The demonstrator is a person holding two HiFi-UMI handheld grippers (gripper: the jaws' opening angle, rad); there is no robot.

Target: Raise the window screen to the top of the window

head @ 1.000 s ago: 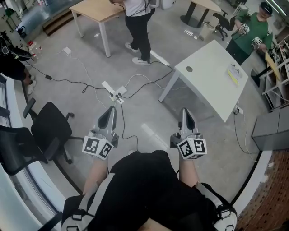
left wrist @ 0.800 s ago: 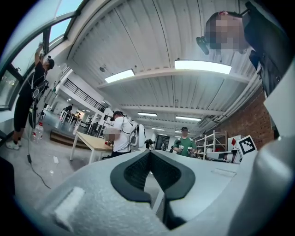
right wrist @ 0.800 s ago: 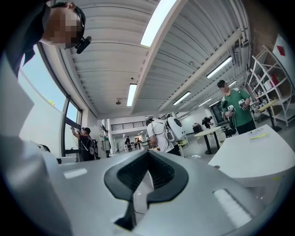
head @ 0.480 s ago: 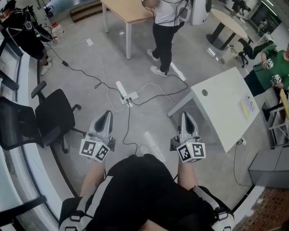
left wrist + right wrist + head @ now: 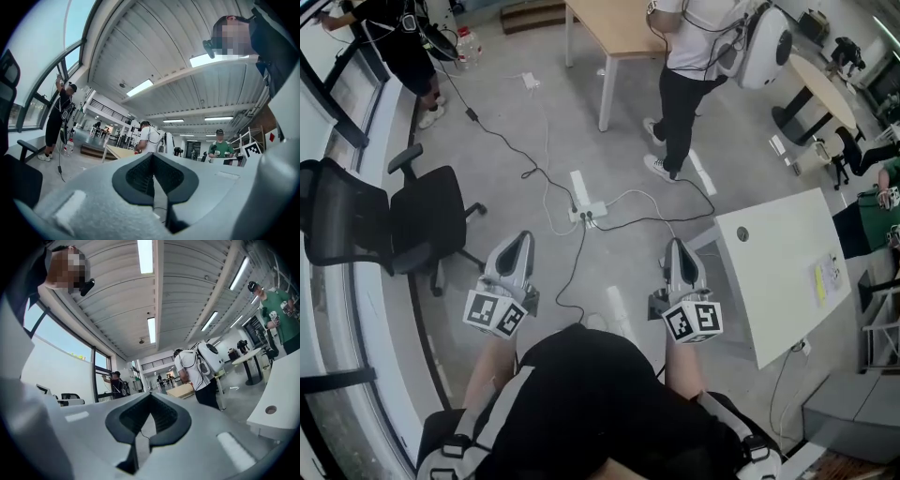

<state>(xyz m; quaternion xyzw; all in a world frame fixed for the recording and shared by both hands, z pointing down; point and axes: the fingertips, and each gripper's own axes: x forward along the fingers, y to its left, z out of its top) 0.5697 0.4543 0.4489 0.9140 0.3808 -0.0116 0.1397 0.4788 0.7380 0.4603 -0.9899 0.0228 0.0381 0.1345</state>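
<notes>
Both grippers are held out level ahead of the person's lap. The left gripper (image 5: 519, 246) and the right gripper (image 5: 678, 251) each have their jaws pressed together with nothing between them. No window screen can be picked out in any view. The window (image 5: 44, 51) follows the curved wall far off to the left of the left jaws, well apart from both pairs, so the raising looks not yet begun.

To do the step well, the jaws should first face the glass and come close enough to find the screen's lower rail or pull. They should part before they arrive, not against the frame. A grip on each side at the same height, lifted evenly, would likely keep the screen from skewing in its tracks.

An office chair (image 5: 427, 220) stands between the left jaws and the window and may need skirting.

The floor (image 5: 619, 159) is bare grey concrete. A power strip (image 5: 586, 211) lies ahead between the two pairs of jaws, with cables (image 5: 578, 246) trailing from it. A white counter (image 5: 778, 281) sits to the right of the right jaws, and a wooden counter (image 5: 619, 28) is far ahead. A person in a white top (image 5: 698, 47) stands beyond the right jaws. Another person at the glass (image 5: 60, 115) reaches upward, well ahead and left of the left jaws.
</notes>
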